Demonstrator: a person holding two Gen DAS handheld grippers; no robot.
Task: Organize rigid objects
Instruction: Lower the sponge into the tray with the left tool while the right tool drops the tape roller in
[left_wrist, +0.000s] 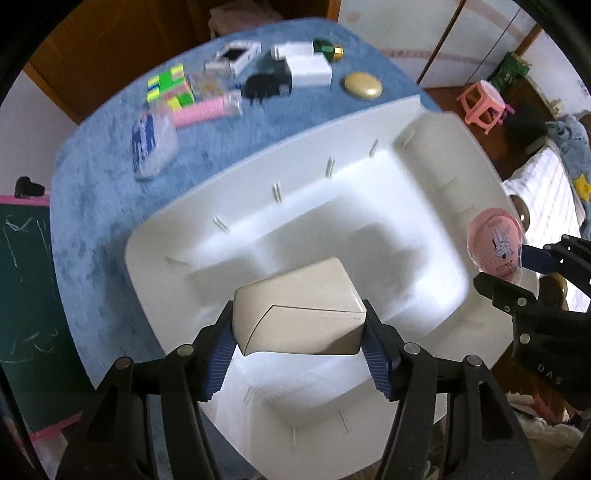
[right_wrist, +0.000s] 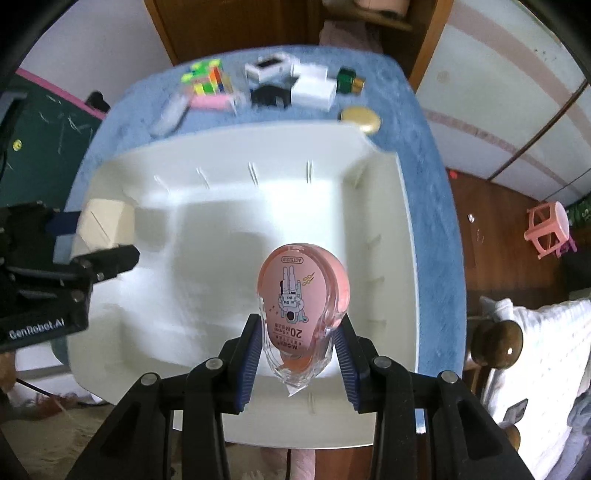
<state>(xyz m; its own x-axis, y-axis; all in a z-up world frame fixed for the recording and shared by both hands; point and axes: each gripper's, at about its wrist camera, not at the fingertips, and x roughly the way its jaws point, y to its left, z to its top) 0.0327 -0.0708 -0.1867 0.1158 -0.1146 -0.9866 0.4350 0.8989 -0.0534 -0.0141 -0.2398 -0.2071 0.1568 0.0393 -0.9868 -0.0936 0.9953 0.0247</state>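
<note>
Your left wrist camera looks steeply down along the left claw (left_wrist: 299, 332) from close above the white plastic tray (left_wrist: 155, 236), which fills the middle of its view; the blue-clothed table (left_wrist: 92, 192) runs away toward the top edge. Your right wrist camera looks down the same way along the right claw (right_wrist: 299, 343), also close over the tray (right_wrist: 402, 258), from its other side. Both views share the tray, the far strip of table (right_wrist: 424, 140) with its row of small items, and the pink plastic stool (left_wrist: 482, 105) (right_wrist: 548, 229) on the floor. Each camera catches the other claw at its edge: the right one (left_wrist: 517, 269) at the left view's right margin, the left one (right_wrist: 88, 236) at the right view's left margin.
</note>
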